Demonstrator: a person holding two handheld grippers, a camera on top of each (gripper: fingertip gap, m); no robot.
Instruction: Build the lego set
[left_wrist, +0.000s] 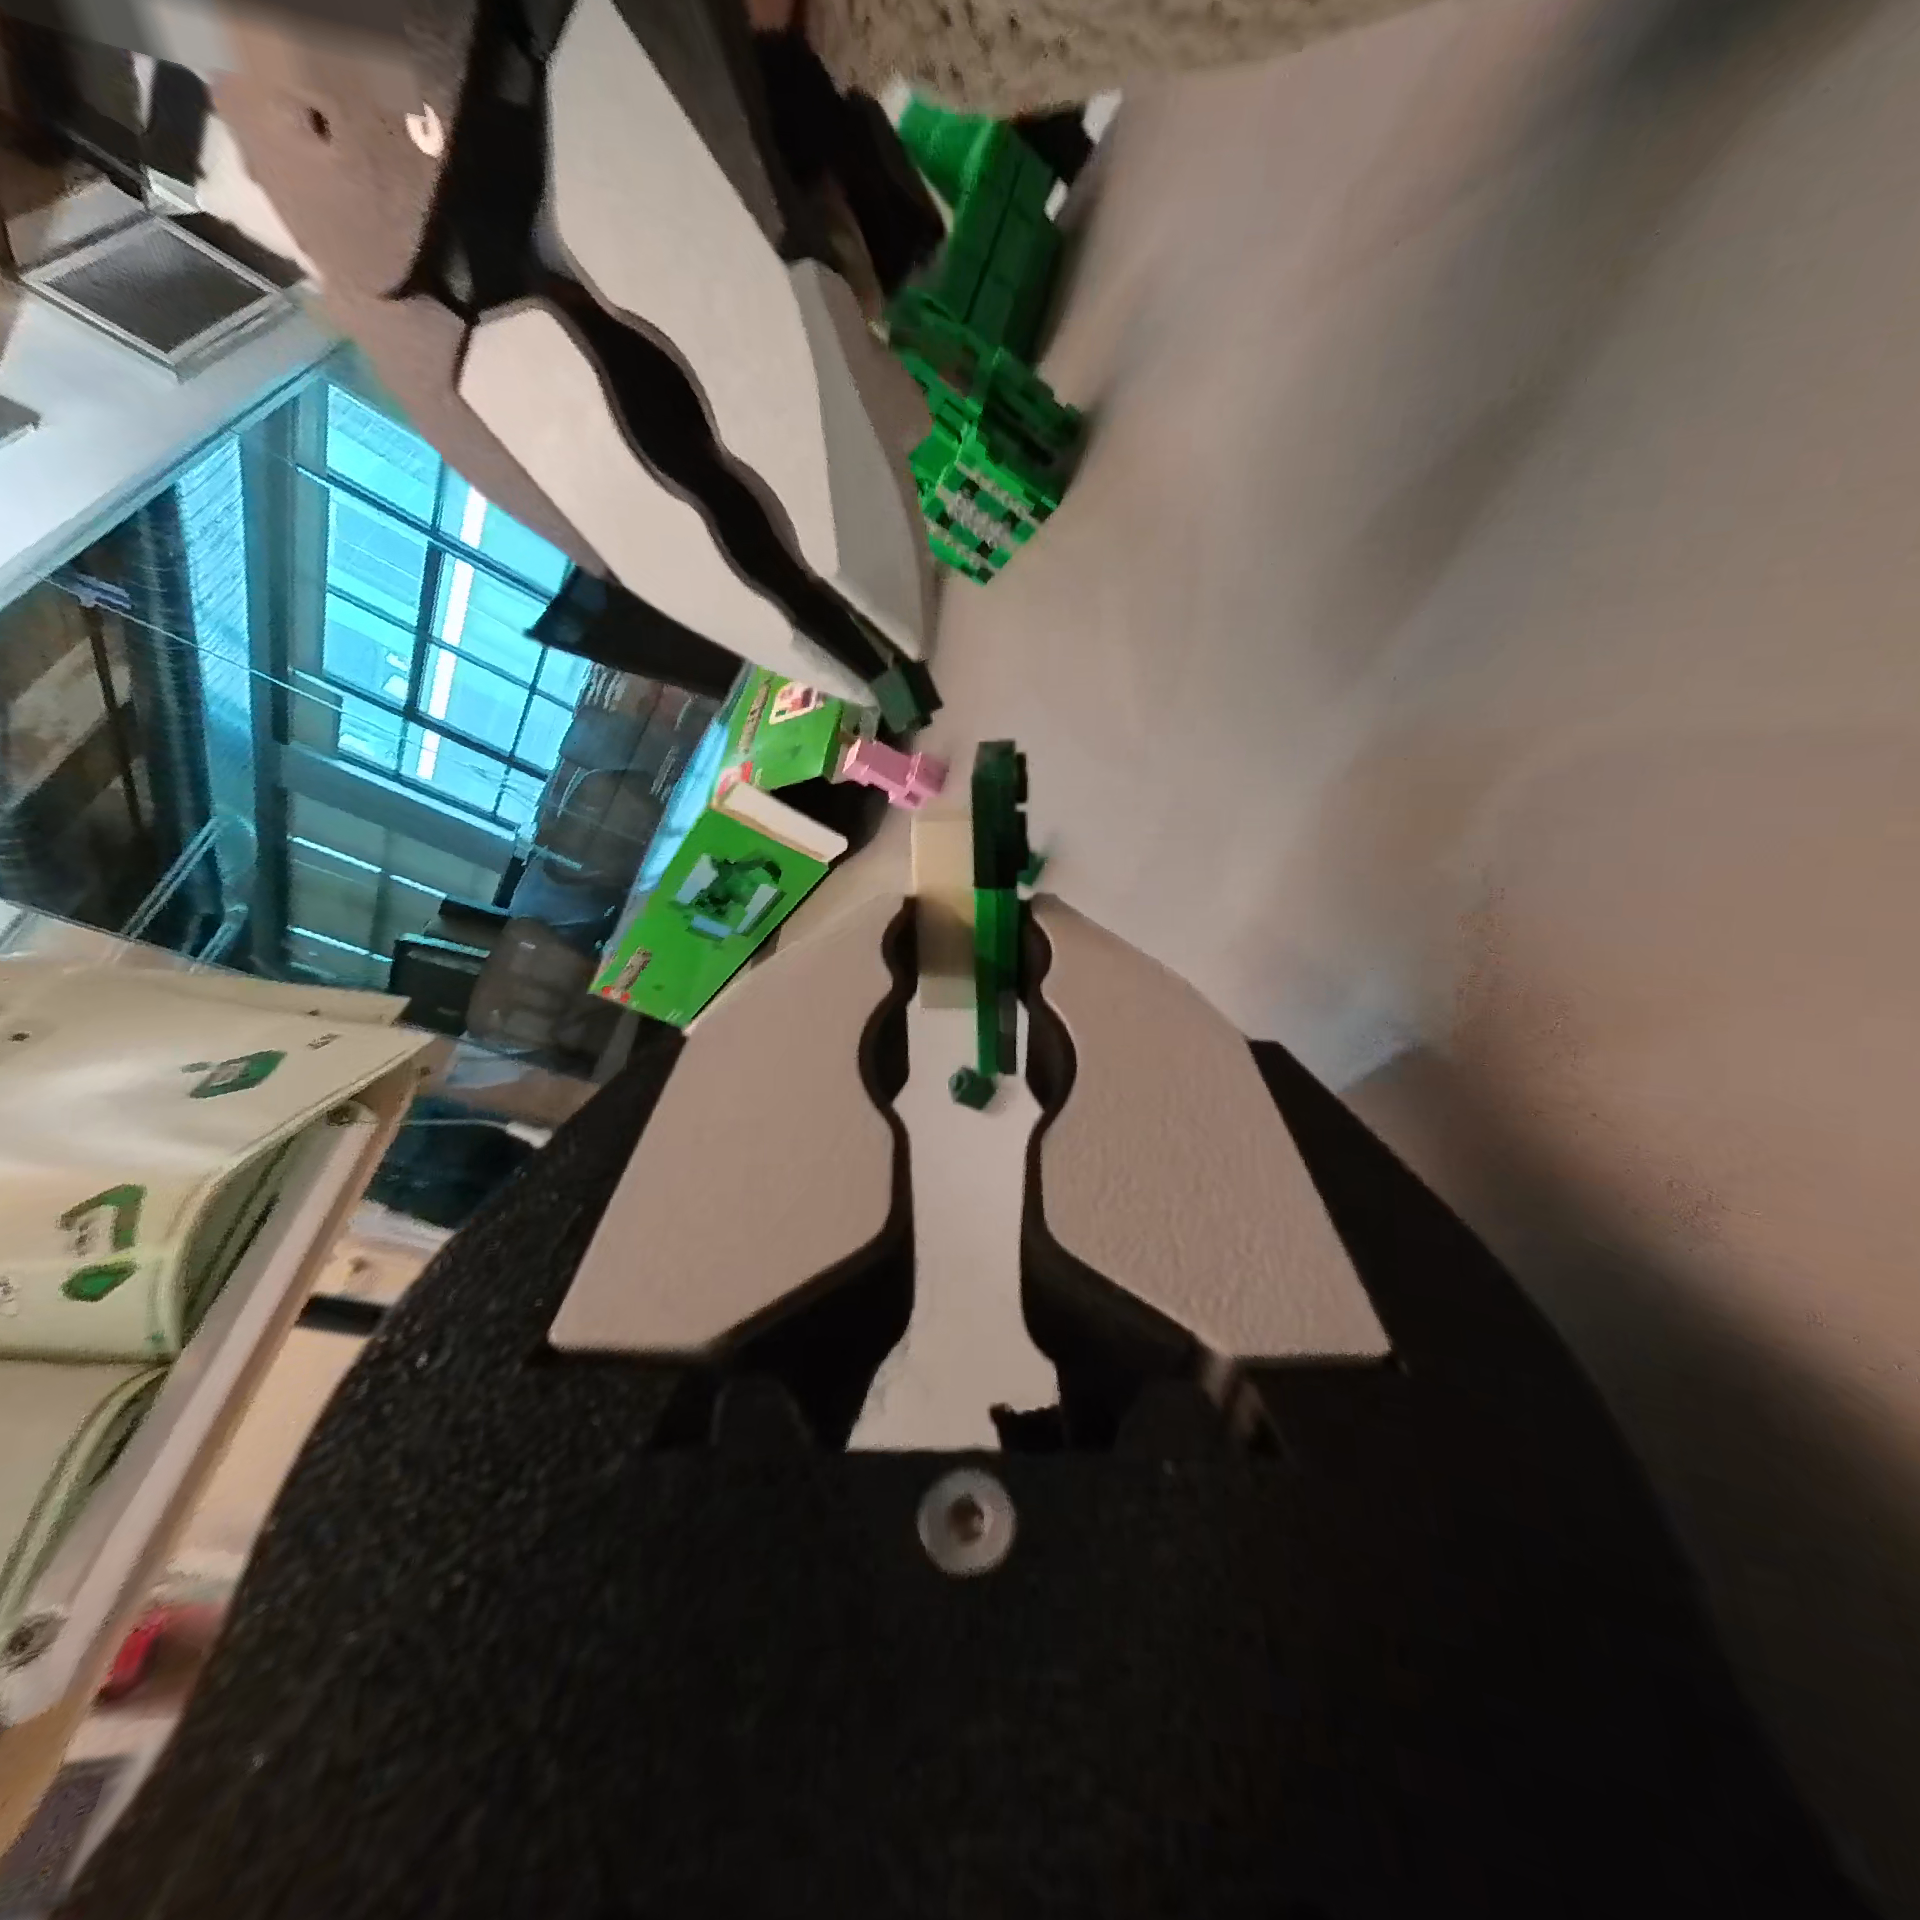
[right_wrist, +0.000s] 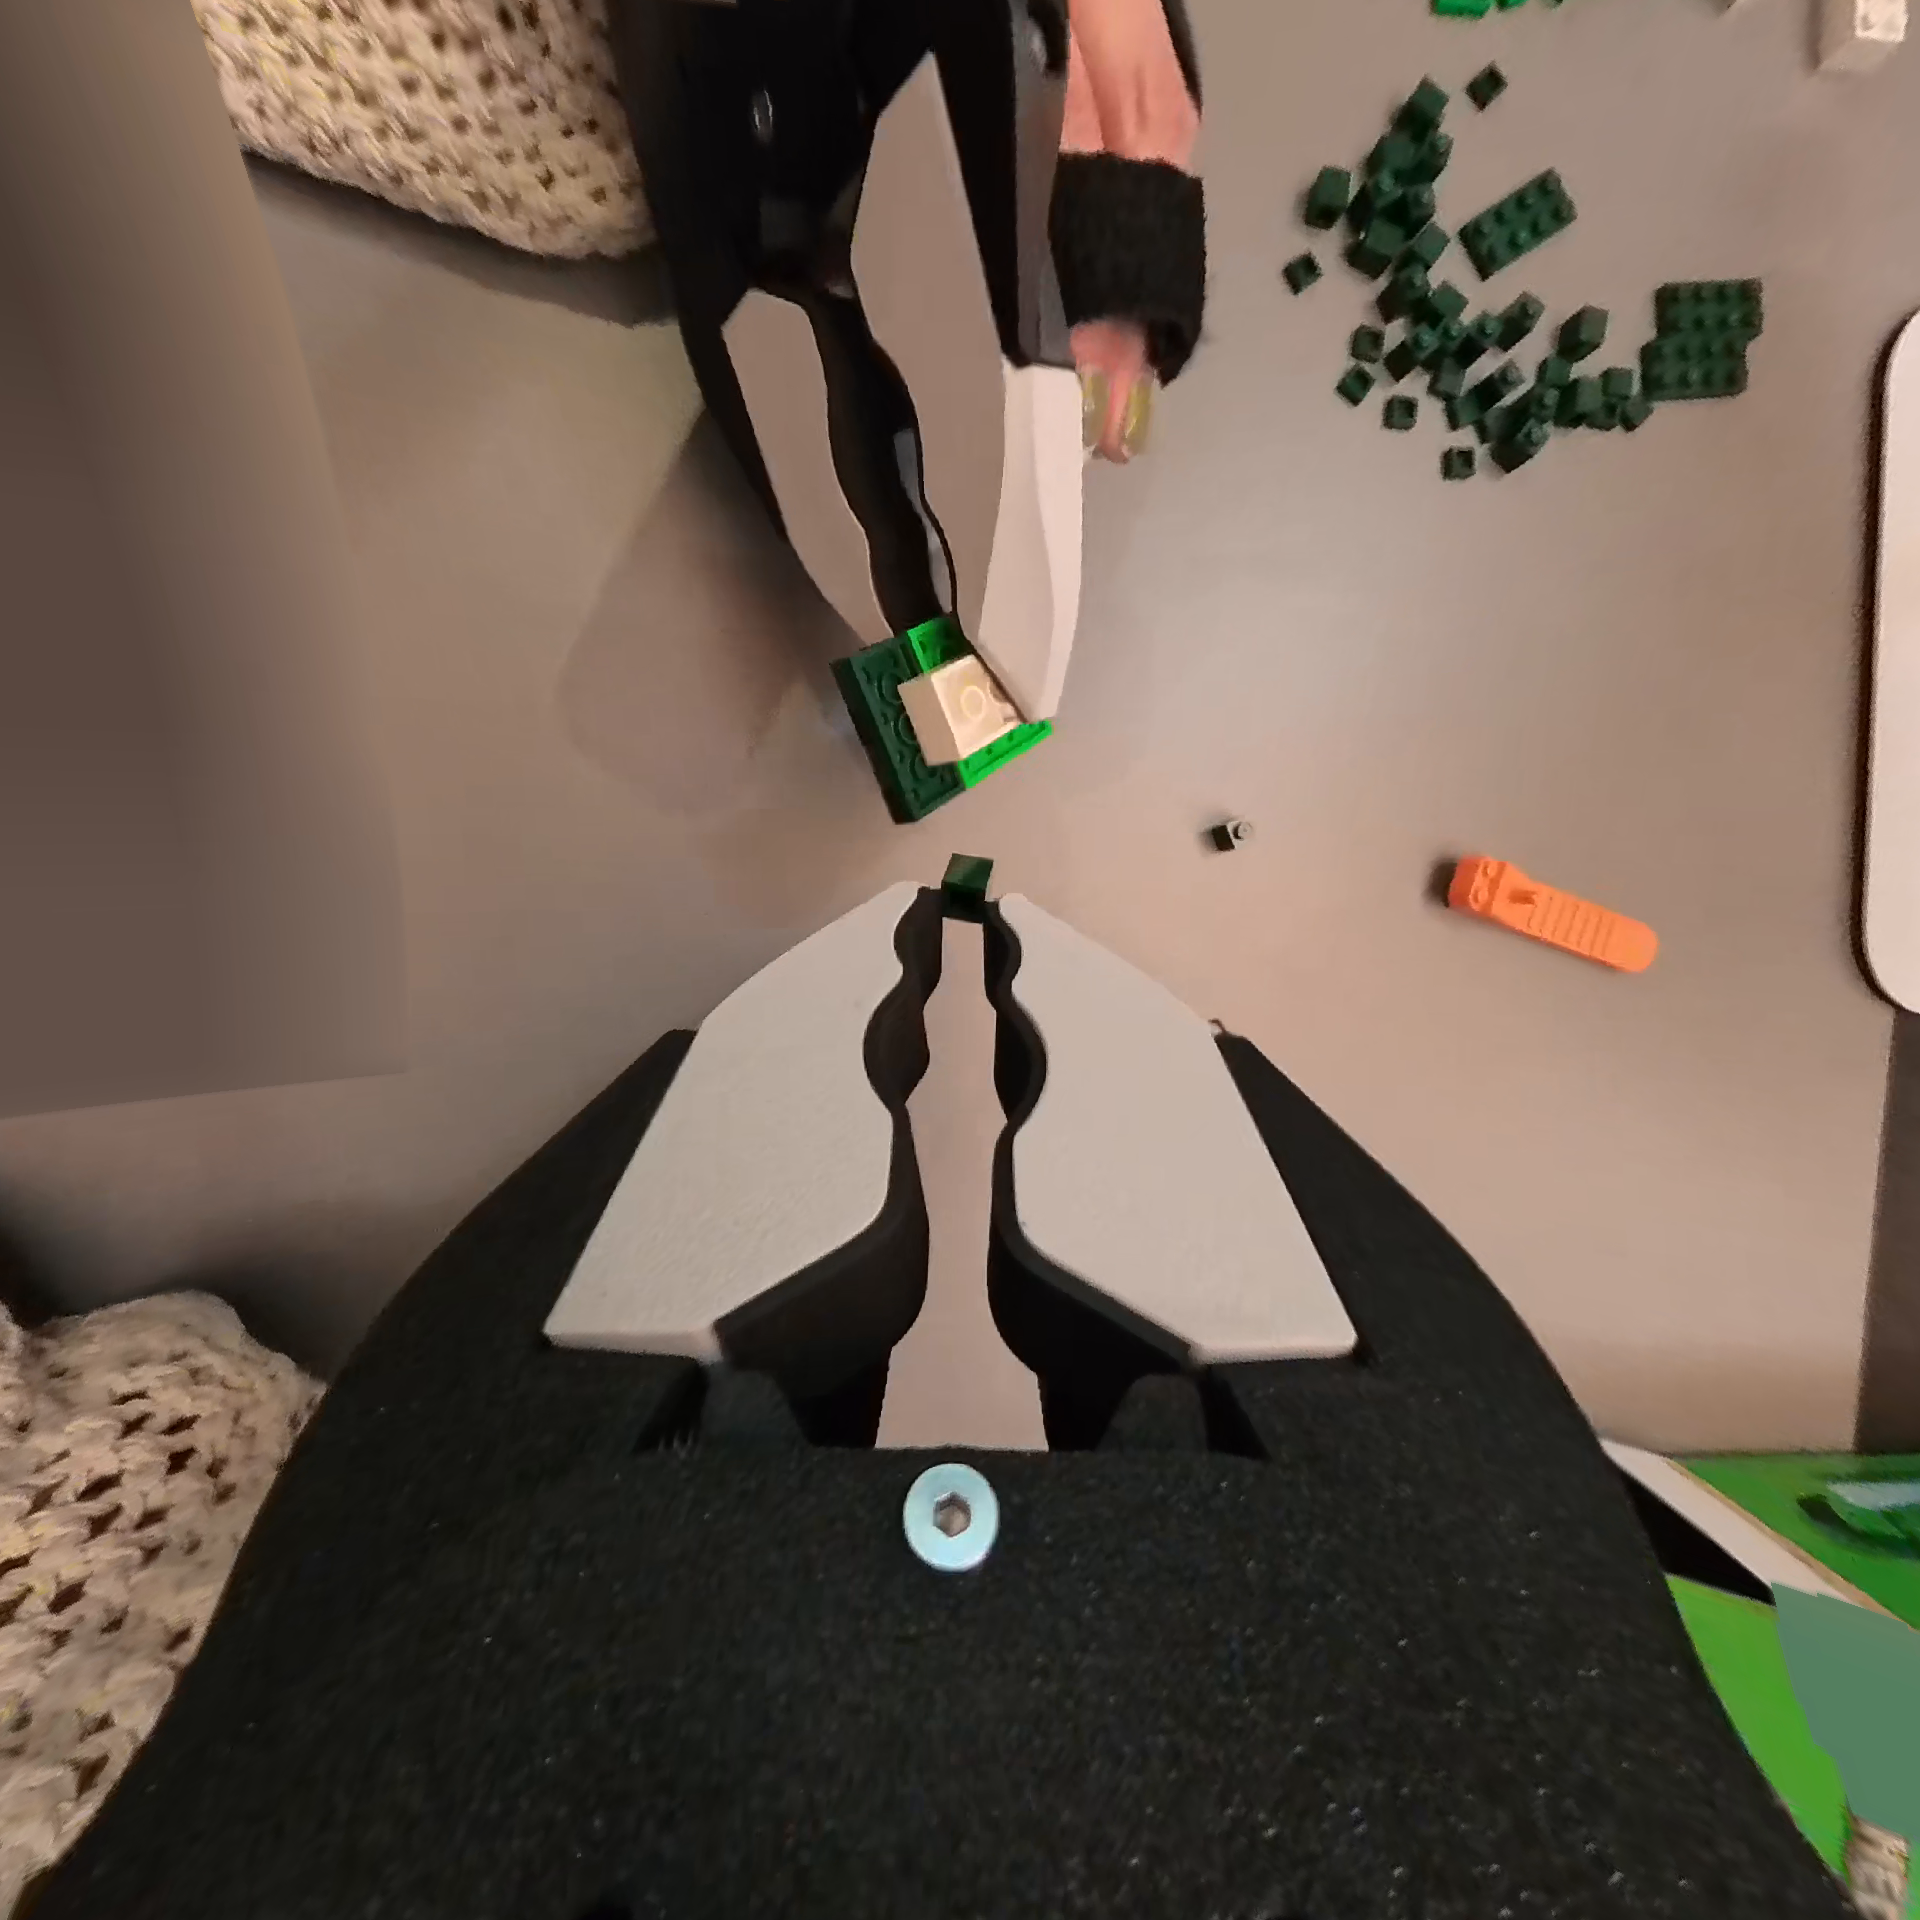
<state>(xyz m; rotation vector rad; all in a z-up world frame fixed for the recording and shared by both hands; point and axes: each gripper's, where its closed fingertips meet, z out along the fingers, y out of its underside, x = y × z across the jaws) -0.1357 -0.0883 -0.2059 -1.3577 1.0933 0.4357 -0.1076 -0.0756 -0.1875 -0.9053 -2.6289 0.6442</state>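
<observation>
My left gripper (left_wrist: 977, 909) is shut on a small assembly (left_wrist: 995, 862): a green plate with a cream brick on it. In the right wrist view that assembly (right_wrist: 940, 722) hangs from the left gripper (right_wrist: 977, 675) above the grey table. My right gripper (right_wrist: 963, 899) is shut on a small dark green brick (right_wrist: 966, 881), just below the assembly and apart from it. In the left wrist view the right gripper (left_wrist: 894, 675) comes in from the upper left with that brick (left_wrist: 906, 698).
A pile of loose dark green pieces (right_wrist: 1455, 312), an orange brick separator (right_wrist: 1548, 914) and a tiny black piece (right_wrist: 1226, 834) lie on the table. A white tray edge (right_wrist: 1891, 665) is at the right. A green build (left_wrist: 987, 416), pink piece (left_wrist: 899, 774), green box (left_wrist: 717, 894) and booklet (left_wrist: 156, 1195) lie beyond.
</observation>
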